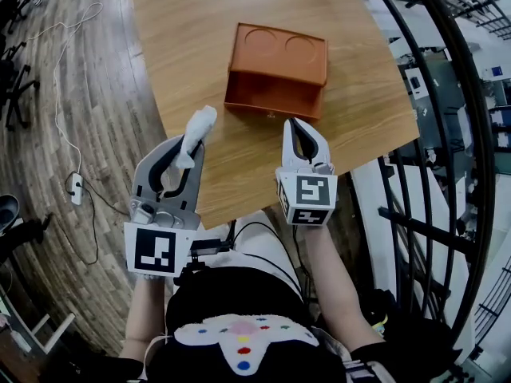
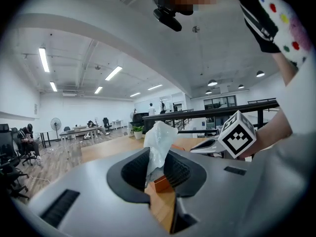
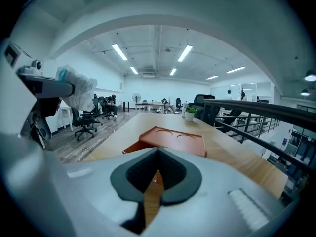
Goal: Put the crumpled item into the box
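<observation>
A white crumpled tissue [image 1: 199,126] sticks up from my left gripper [image 1: 190,144], which is shut on it above the table's near edge. In the left gripper view the tissue [image 2: 159,141] stands pinched between the dark pads of the left gripper [image 2: 157,168]. An orange box [image 1: 276,71] with two round dents on top sits in the middle of the wooden table [image 1: 200,30], beyond both grippers. My right gripper [image 1: 299,128] hovers to the right of the left one, shut and holding nothing. In the right gripper view, the box [image 3: 173,139] lies straight ahead of the closed right gripper [image 3: 157,154].
A black metal railing [image 1: 447,174] runs along the table's right side. A white cable and power strip [image 1: 76,186] lie on the wooden floor at the left. Office chairs [image 3: 86,117] stand left of the table, and a potted plant [image 3: 190,112] stands at its far end.
</observation>
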Tool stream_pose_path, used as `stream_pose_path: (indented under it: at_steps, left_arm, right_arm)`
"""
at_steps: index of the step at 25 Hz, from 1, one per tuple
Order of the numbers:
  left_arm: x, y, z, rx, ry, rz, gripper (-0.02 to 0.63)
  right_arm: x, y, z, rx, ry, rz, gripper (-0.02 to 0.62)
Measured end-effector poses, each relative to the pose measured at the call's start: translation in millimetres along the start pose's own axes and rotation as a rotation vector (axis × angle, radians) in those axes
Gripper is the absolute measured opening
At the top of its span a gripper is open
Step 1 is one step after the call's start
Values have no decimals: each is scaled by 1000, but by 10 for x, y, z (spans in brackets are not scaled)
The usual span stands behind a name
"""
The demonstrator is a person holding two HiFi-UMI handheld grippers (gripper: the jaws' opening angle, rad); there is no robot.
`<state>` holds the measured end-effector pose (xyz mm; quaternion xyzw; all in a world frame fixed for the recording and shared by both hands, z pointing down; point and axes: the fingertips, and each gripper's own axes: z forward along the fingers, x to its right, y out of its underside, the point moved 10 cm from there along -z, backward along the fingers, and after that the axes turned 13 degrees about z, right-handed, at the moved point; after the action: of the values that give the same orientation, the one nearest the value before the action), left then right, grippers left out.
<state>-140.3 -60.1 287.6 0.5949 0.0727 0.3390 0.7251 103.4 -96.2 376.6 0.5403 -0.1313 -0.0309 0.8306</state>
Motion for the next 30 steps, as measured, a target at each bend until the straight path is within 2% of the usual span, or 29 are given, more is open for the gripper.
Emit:
stream_pose_path:
  at_steps: [14,25,30]
  left_arm:
    - [-15,-343,-11,102,43,64,69]
    - [11,-318,256,91,105,134,69]
    - [95,-248,632,78,176,200,69]
  right_arm:
    - [16,-445,-748,137,48,57,9]
    - [59,-418,-854,141,69,52,9]
    - [149,-326,-942,130,106,71,9]
